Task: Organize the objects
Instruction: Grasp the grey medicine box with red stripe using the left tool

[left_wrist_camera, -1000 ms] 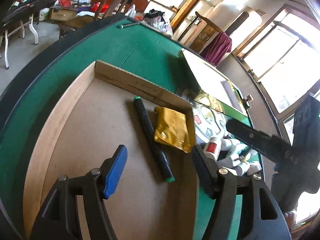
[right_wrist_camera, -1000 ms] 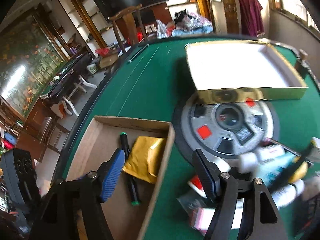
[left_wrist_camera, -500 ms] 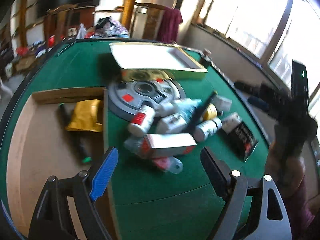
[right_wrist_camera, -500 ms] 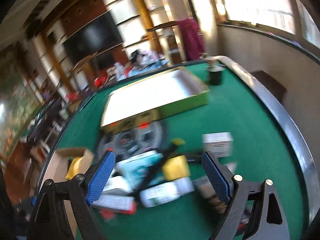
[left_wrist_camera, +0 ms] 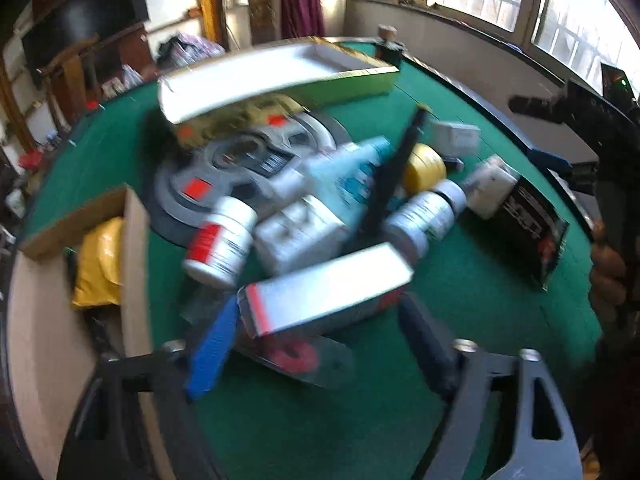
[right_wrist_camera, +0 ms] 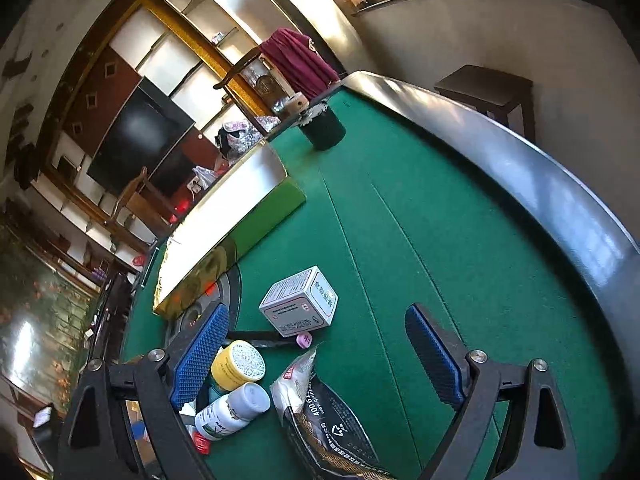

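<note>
left gripper (left_wrist_camera: 320, 344): swung from over cardboard box (left_wrist_camera: 134, 248) to the heap of bottles, fingers closing about the long white carton (left_wrist_camera: 324, 288) | right gripper (right_wrist_camera: 316, 352): swung right past the heap toward black pouch (right_wrist_camera: 336, 424), wider

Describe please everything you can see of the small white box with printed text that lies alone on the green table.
The small white box looks like a cardboard carton, nearly cube-shaped and closed. Dark printed text covers its faces, with green characters on one. It rests flat on the green felt table, turned at an angle. A thin dark stick and a small pink piece lie against its near edge.
</note>
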Demonstrator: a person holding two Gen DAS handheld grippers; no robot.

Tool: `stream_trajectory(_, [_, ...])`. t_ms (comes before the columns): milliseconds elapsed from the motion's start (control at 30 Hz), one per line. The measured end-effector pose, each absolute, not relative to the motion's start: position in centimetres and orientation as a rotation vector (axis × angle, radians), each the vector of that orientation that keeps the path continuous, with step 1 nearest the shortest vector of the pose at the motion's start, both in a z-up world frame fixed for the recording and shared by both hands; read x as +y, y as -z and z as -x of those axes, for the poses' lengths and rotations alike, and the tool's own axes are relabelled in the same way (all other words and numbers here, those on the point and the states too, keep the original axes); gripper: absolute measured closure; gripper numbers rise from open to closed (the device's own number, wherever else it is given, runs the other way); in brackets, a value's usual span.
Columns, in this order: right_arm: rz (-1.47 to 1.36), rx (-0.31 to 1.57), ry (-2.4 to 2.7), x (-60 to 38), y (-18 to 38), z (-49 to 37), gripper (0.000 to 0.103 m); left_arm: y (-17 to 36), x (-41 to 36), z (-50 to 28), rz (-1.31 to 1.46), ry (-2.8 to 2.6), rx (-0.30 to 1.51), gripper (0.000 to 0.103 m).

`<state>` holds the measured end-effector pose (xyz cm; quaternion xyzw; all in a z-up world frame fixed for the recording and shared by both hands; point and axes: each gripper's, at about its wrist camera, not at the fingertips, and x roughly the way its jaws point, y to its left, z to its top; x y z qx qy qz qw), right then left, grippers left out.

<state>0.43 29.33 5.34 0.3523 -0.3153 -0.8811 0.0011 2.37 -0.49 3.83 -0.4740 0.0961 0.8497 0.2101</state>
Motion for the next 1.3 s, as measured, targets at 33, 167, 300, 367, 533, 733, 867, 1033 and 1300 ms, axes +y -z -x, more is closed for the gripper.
stream_trajectory(33, [-1.112, -0.987, 2.769, 29.3, -5.3, -0.4, 0.009, -3.7, -0.3, -2.6, 1.328, -2.355, 0.277, 0.062])
stream_trajectory(167, [-1.15, -0.984, 2.745, 28.9, -4.6, 0.0, 0.009, -4.1, -0.3, -4.0, 1.341, -2.268, 0.205, 0.075])
stream_trajectory(300, [-1.167, -0.982, 2.741, 28.7, -4.3, 0.1, 0.009, -5.5, 0.5, -5.0, 1.235, -2.29, 0.27, 0.06])
stream_trajectory(367, [-1.171, -0.99, 2.746, 28.8, -4.1, 0.0, 0.009, -5.9, 1.5, -5.1, 1.187, -2.308, 0.351, 0.037])
stream_trajectory(533, [-1.186, -0.986, 2.759, 28.9, -4.0, -0.1, 0.009, -4.9, 4.9, -4.5, 1.126, -2.239, 0.559, 0.034])
stream_trajectory(733, [-1.196, -0.977, 2.757, 28.9, -3.9, 0.2, 0.009, -2.4, 7.1, -4.4, 1.211, -2.146, 0.59, 0.077])
stream_trajectory(867, [-1.208, -0.993, 2.744, 29.0, -3.7, 0.3, 0.009, -2.1, 7.4, -4.8, 1.235, -2.117, 0.524, 0.077])
stream_trajectory(1033, [-1.216, -0.978, 2.745, 28.8, -3.6, 0.5, 0.009, -1.2, 8.4, -4.8, 1.219, -2.162, 0.49, 0.069])
stream_trajectory(1300, [-1.232, -0.973, 2.753, 29.0, -3.2, 0.7, 0.009, -3.0, 5.4, -6.0, 1.214, -2.254, 0.271, 0.077])
